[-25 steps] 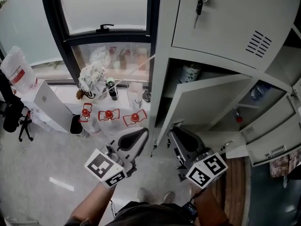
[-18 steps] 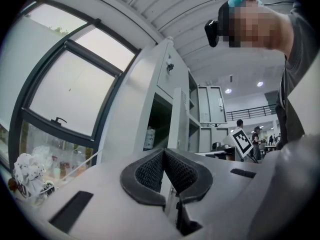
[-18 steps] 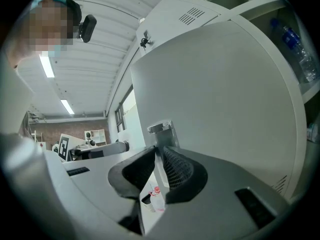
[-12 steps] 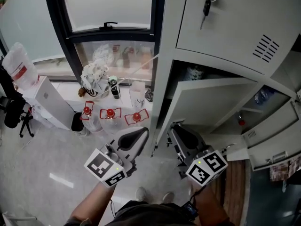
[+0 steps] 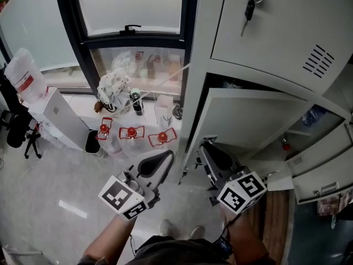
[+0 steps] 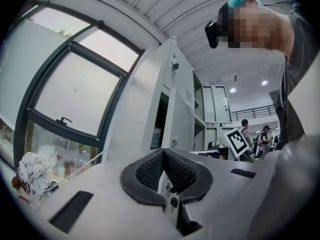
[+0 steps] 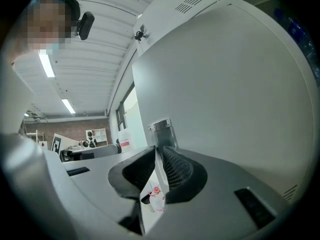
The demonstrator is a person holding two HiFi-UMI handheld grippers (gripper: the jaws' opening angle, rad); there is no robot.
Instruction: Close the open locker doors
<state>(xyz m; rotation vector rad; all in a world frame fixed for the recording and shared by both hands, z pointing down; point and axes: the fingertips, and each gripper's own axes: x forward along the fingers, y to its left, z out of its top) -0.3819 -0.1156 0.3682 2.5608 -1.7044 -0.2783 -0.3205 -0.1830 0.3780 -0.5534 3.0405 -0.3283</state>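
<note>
The middle locker door [image 5: 248, 120] now lies closer to the cabinet than a second ago. The dark gap above its top edge has narrowed and the goods inside are mostly covered. The right gripper [image 5: 205, 145] has gone along with the door's free edge. Its fingers [image 7: 175, 170] have just been closing, with that thin sheet edge between them, and they now pinch it just below the metal latch tab [image 7: 161, 126]. The left gripper [image 5: 168, 154] hangs where it was, beside the right one, its fingers [image 6: 145, 171] pressed together with nothing between them.

The door's free edge stands near the locker's left post [image 5: 190, 104], still ajar. Above it the upper locker door [image 5: 276, 26] is shut, with a key [image 5: 249, 7] in its lock. To the right, the lower locker door [image 5: 325, 175] juts out open, close to the right gripper's marker cube [image 5: 241, 192]. On the left the floor [image 5: 49, 186] lies open between the person's feet and the red-capped water bottles [image 5: 131, 132] under the window [image 5: 129, 4].
</note>
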